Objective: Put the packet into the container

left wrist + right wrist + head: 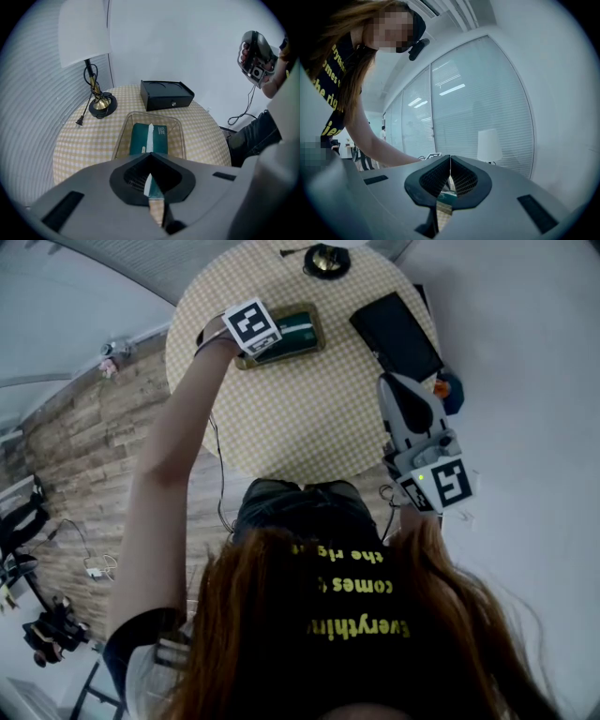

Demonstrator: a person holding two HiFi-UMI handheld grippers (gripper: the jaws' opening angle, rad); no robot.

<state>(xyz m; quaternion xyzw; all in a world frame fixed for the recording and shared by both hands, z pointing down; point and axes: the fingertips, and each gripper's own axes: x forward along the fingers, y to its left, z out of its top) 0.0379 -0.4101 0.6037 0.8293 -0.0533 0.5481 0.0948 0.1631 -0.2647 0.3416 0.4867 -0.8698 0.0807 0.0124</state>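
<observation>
A dark green packet (298,331) with a white strip down its middle lies flat inside a clear rectangular container (322,337) on the round checked table (309,427). My left gripper (259,339) hangs just over the container's left end, pointing steeply down, jaws shut with nothing between them. In the left gripper view the packet (160,138) and the container (177,123) lie straight ahead of the shut left gripper (150,163). My right gripper (392,382) is held off the table's right edge, shut and empty. In its own view the right gripper (450,165) points level.
A black box (398,334) sits on the table to the right of the container, and is also in the left gripper view as the black box (166,93). A lamp base (101,105) with its cord and plug (78,123) stands at the far edge. Cables lie on the wooden floor (84,474).
</observation>
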